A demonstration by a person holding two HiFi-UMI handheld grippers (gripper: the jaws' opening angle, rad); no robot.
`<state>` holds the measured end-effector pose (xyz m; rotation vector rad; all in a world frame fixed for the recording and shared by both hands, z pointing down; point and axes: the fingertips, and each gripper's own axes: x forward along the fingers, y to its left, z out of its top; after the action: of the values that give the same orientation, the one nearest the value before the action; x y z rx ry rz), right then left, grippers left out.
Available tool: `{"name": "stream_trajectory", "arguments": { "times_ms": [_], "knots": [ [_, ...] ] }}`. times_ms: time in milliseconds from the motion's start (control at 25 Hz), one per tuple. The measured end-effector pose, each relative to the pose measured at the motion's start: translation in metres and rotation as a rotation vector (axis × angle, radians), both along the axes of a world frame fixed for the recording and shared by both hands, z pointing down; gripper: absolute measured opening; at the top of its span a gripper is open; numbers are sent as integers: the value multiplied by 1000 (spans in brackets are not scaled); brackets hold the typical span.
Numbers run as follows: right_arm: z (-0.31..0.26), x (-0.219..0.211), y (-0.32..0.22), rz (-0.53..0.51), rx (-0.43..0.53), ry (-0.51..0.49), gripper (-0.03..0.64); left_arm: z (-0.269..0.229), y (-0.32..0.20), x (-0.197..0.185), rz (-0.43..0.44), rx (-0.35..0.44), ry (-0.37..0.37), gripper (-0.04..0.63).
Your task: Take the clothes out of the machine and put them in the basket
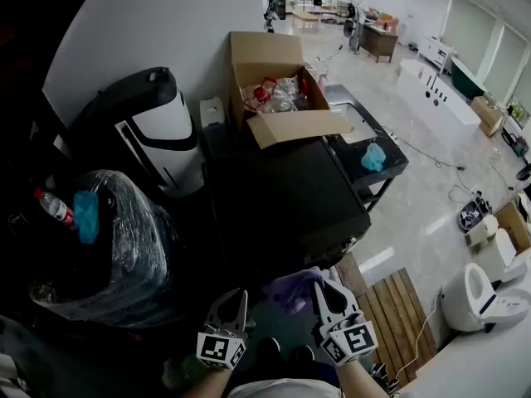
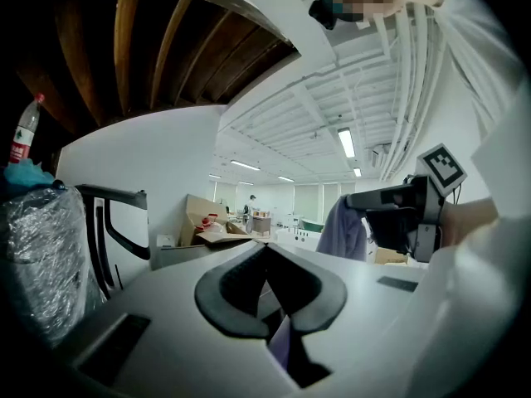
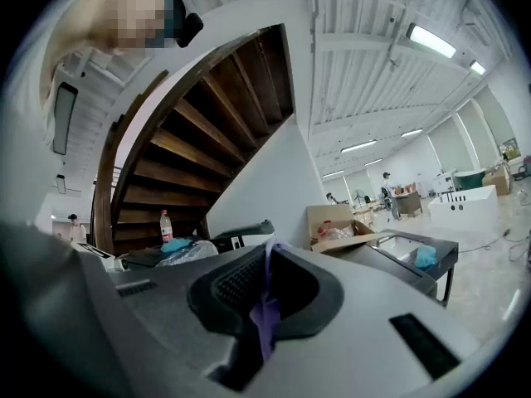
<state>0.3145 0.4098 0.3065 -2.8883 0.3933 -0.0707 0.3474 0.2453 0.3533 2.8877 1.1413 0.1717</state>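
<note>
Head view, left gripper [image 1: 231,298]: near edge, left of centre, pointing far, toward the black cabinet [image 1: 282,197].
Head view, right gripper [image 1: 325,288]: just right of the left gripper and parallel to it.
Head view, purple garment [image 1: 292,290]: bunched at the right gripper's tips, between the two grippers; its long axis cannot be read in this view.
Left gripper view, fingers: closed together, with a sliver of purple cloth pinched low between them.
Left gripper view, garment: hangs from the right gripper's tips at right, long axis vertical, free end down.
Right gripper view, fingers: clamped on a narrow fold of the garment, which runs upright between the pads.
Right gripper view, background: cardboard box [image 3: 336,225] far right and wooden staircase [image 3: 207,139] far left.
</note>
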Motion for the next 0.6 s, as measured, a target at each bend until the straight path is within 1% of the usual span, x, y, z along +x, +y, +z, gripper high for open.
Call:
{"name": "stream_trajectory", "arguments": {
  "times_ms": [160, 280, 360, 480, 600],
  "knots": [
    [-20, -8, -1, -46, -16, 23, 20, -20, -1, -14, -31, 0, 12, 20],
    [-28, -17, -2, -93, -12, 27, 20, -33, -5, -26, -79, -13, 9, 20],
    [-32, -20, -2, -136, -12, 28, 20, -45, -7, -33, -116, -31, 23, 20],
    [-42, -23, -3, -204, -12, 37, 20, -59, -11, -45, -182, -37, 46, 20],
    [-52, -29, -12, -299, -18, 60, 21, -65, -20, -62, -279, -39, 51, 20]
  ]
}}
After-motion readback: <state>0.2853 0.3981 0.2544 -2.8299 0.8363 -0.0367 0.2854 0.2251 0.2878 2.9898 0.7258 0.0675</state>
